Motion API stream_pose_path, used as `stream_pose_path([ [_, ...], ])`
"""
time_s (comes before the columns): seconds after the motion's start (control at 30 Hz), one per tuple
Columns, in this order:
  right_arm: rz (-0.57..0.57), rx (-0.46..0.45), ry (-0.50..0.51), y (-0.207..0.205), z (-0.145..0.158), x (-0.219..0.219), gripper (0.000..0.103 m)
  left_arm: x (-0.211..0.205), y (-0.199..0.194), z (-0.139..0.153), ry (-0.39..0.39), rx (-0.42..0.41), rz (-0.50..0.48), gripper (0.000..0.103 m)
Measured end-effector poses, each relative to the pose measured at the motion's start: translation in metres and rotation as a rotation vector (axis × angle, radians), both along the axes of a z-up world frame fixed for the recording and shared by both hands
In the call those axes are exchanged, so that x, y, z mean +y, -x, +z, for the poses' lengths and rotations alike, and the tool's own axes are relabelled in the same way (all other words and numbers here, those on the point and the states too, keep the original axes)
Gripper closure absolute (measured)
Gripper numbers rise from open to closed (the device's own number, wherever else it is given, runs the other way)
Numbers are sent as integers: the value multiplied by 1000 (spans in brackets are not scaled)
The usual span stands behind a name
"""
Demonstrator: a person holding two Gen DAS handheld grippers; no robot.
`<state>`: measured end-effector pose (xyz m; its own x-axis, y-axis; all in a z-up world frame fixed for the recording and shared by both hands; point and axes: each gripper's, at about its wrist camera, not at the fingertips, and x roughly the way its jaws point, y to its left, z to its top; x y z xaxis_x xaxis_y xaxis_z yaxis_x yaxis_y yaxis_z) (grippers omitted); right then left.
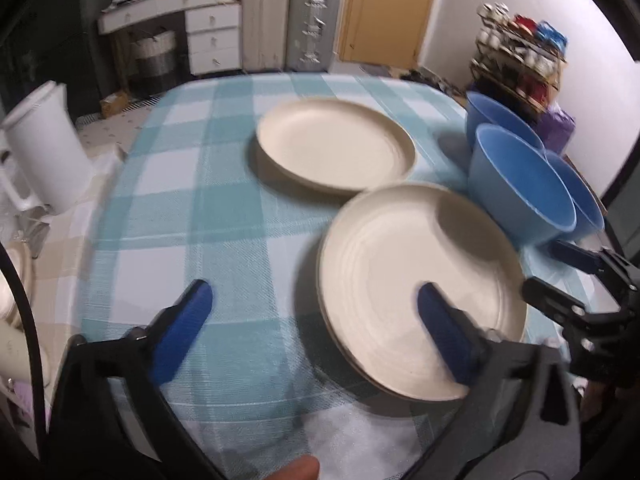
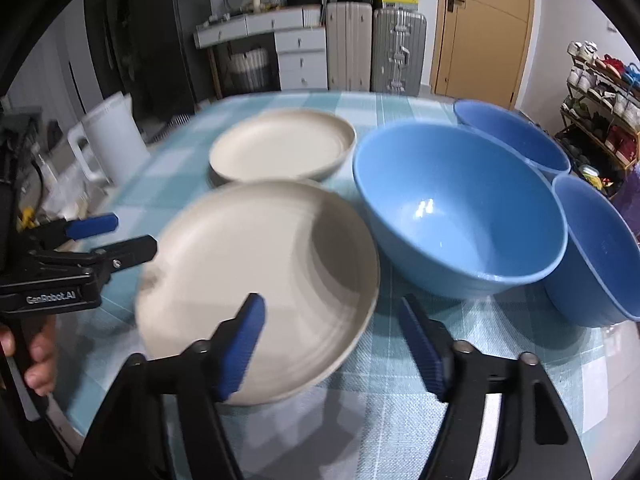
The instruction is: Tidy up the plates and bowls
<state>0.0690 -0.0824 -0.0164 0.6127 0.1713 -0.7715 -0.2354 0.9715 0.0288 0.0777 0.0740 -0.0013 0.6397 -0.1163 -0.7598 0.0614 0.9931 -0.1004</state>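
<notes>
Two cream plates lie on the blue checked tablecloth (image 1: 192, 208): a near plate (image 1: 400, 280) (image 2: 256, 272) and a far plate (image 1: 336, 144) (image 2: 280, 148). Three blue bowls (image 1: 520, 188) (image 2: 460, 208) stand to their right, close together. My left gripper (image 1: 316, 320) (image 2: 120, 236) is open and straddles the near plate's left rim, one finger over the plate and one over the cloth. My right gripper (image 2: 334, 340) (image 1: 548, 270) is open too and straddles the same plate's right rim. No pad presses on the plate. The near plate is blurred.
A white jug (image 1: 40, 152) (image 2: 112, 140) stands at the table's left edge. Beyond the table are suitcases (image 2: 376, 48), white drawers (image 1: 212, 36) and a shoe rack (image 2: 600, 108). A hand (image 2: 36, 356) holds the left gripper's handle.
</notes>
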Motion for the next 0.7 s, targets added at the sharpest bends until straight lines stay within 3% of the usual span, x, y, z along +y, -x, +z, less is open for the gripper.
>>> stream_pose_path([
  [0.23, 51, -126, -38, 7, 45, 4, 3, 9, 6, 23, -16, -55, 85, 1],
  [0.4, 83, -157, -57, -7, 66, -1, 1, 13, 2, 30, 11, -64, 137, 1],
  [0.7, 128, -157, -73, -52, 93, -11, 1, 15, -27, 49, -16, -62, 174, 1],
])
